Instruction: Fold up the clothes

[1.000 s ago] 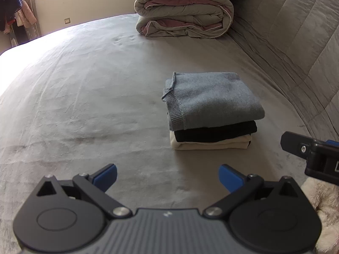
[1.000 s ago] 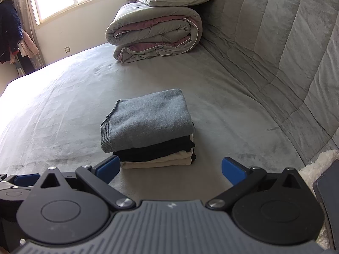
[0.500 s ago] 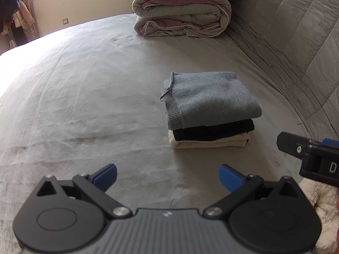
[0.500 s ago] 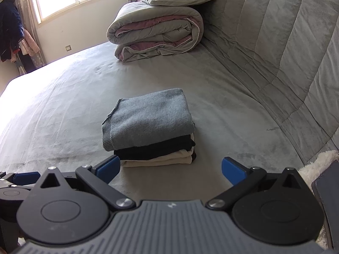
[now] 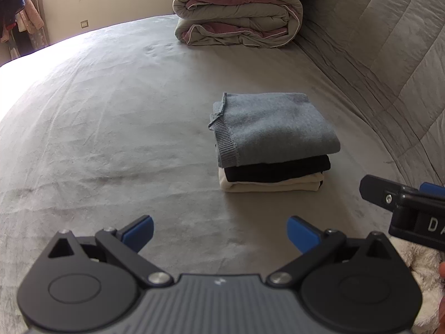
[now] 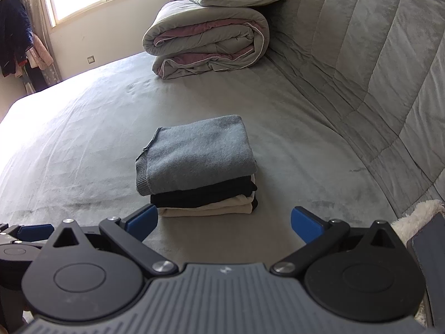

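Grey bed [image 5: 111,128], folded clothes stack [image 5: 271,142] ahead of both wide-spread, empty grippers [image 5: 219,232] [image 6: 224,220].

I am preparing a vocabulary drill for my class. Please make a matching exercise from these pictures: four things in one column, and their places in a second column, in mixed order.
Things:
1. grey sweater
2. black garment
3. cream garment
4. rolled duvet

Places:
a. bottom of the stack
b. far end of the bed, under the pillows
c. top of the stack
d. middle of the stack

Pairs: 1-c, 2-d, 3-a, 4-b
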A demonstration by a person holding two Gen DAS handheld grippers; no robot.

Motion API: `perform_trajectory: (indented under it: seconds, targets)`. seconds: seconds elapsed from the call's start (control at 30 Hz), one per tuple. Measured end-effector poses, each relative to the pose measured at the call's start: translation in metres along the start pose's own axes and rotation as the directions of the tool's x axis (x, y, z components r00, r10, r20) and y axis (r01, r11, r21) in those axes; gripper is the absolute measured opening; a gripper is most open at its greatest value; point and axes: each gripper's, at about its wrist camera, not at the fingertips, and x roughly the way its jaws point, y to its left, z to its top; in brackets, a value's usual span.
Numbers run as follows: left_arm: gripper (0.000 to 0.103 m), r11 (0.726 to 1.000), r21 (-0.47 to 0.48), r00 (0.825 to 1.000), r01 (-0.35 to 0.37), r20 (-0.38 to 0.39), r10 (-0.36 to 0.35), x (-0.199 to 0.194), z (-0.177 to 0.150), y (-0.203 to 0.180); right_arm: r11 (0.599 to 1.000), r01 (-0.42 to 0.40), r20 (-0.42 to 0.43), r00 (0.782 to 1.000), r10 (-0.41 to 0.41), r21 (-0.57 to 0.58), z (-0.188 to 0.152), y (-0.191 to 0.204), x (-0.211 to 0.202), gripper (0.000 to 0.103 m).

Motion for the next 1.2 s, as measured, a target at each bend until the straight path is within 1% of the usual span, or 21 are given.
perform_trajectory:
  seconds: [0.7,0.83,0.93,1.03,1.1,1.2]
  targets:
    - [0.102,1.000,0.001,1.000,0.010,-0.007,-0.010,-0.003,-0.001,0.002,1.000,0.005,-0.007,1.000,-0.005,-0.005,-0.001,0.001,-0.003,0.103]
    - [0.102,1.000,0.018,1.000,0.008,0.010,-0.008,-0.009,-0.005,0.002,1.000,0.000,0.001,1.000,0.000,0.006,-0.003,0.001,-0.008,0.103]
    - [0.102,0.999,0.045,0.999,0.028,0.026,-0.029,-0.020,-0.014,0.002,1.000,-0.006,0.018,1.000,0.006,0.019,-0.012,0.005,-0.020,0.103]
    - [0.102,0.996,0.087,0.999,0.031,0.036,-0.034,-0.037,-0.030,0.004,1.000,0.003,0.045,0.999,-0.003,0.005,-0.028,0.015,-0.038,0.103]
    - [0.102,0.992,0.127,0.997,0.020,0.066,-0.028,-0.050,-0.047,0.007,1.000,0.012,0.068,0.998,-0.012,-0.005,-0.043,0.023,-0.050,0.103]
    - [0.102,0.990,0.138,0.994,0.004,0.104,-0.019,-0.069,-0.076,0.020,1.000,0.001,0.092,0.996,-0.001,0.003,-0.069,0.034,-0.068,0.103]
